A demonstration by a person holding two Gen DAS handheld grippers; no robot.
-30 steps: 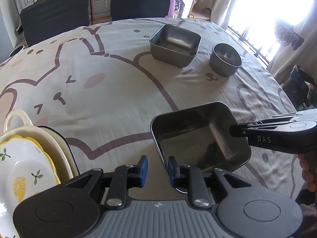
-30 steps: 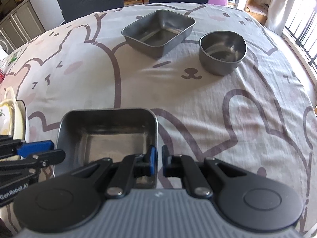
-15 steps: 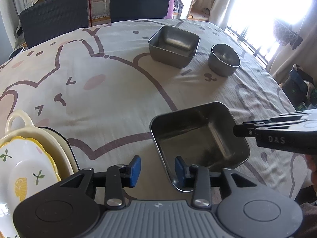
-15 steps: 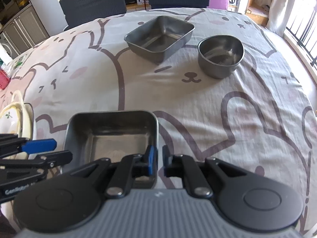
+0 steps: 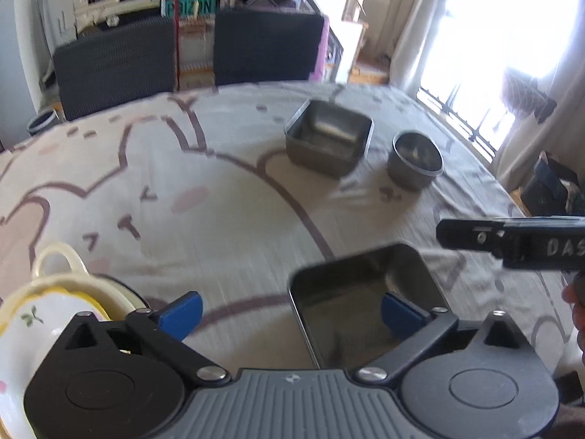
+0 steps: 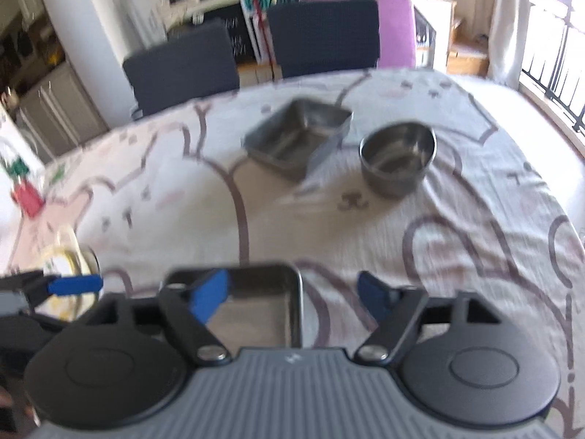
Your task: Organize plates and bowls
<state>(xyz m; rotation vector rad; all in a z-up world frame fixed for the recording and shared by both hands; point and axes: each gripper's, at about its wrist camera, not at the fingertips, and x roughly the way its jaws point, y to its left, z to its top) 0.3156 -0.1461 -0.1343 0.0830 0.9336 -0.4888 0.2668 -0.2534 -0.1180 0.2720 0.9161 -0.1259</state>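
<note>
While both jaws have just been opening, the left gripper (image 5: 289, 309) and right gripper (image 6: 292, 294) stand released around the square steel tray (image 5: 351, 292) on the tablecloth (image 5: 226, 219).

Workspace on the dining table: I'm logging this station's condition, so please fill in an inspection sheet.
Surface: table under a bear-print cloth.
Job's things: near square steel tray on the cloth; far square steel tray beside a round steel bowl; stacked ceramic plates at the left edge.
Clutter: red item at the far left.
Grippers: left gripper and right gripper open, just released, fingers straddling the near tray's rim.
Cables: nothing seen.
Surroundings: two dark chairs, shelves, bright window.
</note>
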